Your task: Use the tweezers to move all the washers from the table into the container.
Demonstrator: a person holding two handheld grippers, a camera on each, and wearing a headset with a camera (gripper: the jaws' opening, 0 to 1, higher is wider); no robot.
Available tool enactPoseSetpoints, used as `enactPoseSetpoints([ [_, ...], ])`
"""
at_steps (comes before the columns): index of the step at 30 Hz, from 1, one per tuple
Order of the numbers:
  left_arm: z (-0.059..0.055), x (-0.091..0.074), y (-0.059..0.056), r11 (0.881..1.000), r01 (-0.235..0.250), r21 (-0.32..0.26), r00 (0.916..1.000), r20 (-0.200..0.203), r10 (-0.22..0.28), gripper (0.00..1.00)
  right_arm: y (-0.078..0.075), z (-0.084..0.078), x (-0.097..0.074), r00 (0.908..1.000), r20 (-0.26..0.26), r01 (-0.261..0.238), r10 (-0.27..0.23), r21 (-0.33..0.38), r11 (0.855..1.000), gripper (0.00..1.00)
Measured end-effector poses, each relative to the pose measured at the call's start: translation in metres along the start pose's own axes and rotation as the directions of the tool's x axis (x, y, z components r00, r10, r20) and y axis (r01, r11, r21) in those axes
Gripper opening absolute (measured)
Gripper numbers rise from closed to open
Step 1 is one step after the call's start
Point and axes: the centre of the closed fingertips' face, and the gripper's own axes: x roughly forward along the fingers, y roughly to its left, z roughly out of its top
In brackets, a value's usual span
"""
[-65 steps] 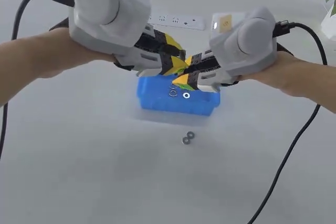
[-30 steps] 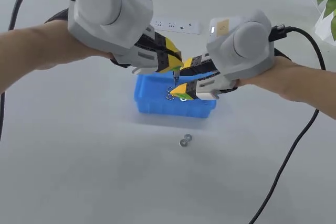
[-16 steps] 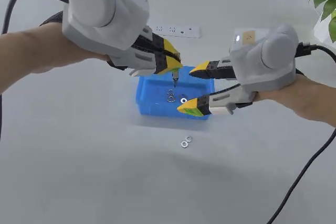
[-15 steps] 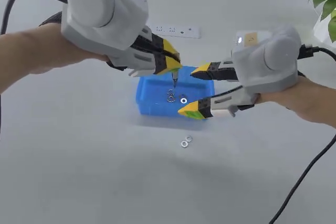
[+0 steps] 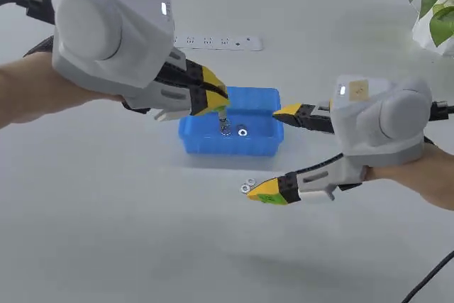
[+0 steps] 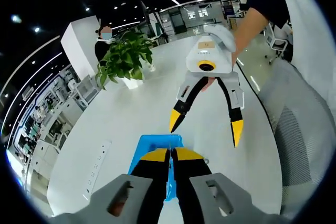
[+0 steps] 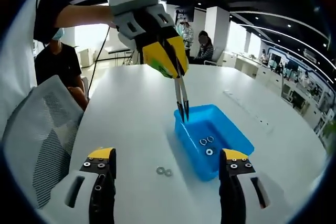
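The left hand-held gripper (image 5: 213, 97) is reaching in from the upper left of the head view. Its jaws are pressing together on the tweezers (image 7: 181, 95). The tweezers are pointing down, with their tips hanging over the blue container (image 5: 227, 148) at the centre of the frame. Three washers (image 7: 206, 142) are lying inside it. Two more loose washers (image 5: 247, 186) are sitting on the white table (image 5: 106, 211), touching each other, just below the container in the head view. The right hand-held gripper (image 5: 262, 154) is coming in from the lower right with its jaws spread wide and gripping nothing. Its lower yellow tip is hanging just beside the loose pair, and its upper tip is sitting at the container's right end.
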Motion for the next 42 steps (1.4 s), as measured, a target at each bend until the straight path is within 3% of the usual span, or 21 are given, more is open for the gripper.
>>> enactPoseSetpoints([
  [5,0.005,-0.005,-0.008,1.000,-0.004,-0.012,0.9999,0.016,0.004,0.06,0.010,-0.016,-0.007,0.9999,-0.009,0.008,-0.008,0.022,1.000,0.89],
  [9,0.010,-0.002,-0.019,1.000,0.004,-0.023,0.9995,0.032,-0.003,0.06,0.017,-0.024,-0.009,0.9999,-0.011,0.013,-0.013,0.046,0.999,1.00],
  [13,0.007,0.007,-0.036,0.999,0.031,-0.026,0.9991,0.030,-0.030,0.06,0.023,-0.029,-0.013,0.9998,-0.016,0.011,-0.010,0.049,0.999,1.00],
  [18,0.000,0.017,-0.047,0.998,0.040,-0.054,0.9987,0.032,-0.039,0.07,0.023,-0.038,-0.023,0.9995,-0.020,0.024,-0.023,0.062,0.998,1.00],
  [29,-0.013,0.028,-0.060,0.993,0.057,-0.105,0.9981,0.027,-0.055,0.07,0.038,-0.061,-0.031,0.9989,-0.048,0.004,-0.001,0.079,0.997,1.00],
  [34,-0.017,0.036,-0.066,0.990,0.076,-0.117,0.9970,0.019,-0.075,0.07,0.036,-0.067,-0.034,0.9989,-0.047,0.012,-0.008,0.085,0.996,1.00],
  [42,-0.015,0.041,-0.070,0.987,0.093,-0.129,0.9956,0.025,-0.090,0.07,0.036,-0.075,-0.036,0.9993,-0.032,0.022,-0.017,0.149,0.989,1.00],
])
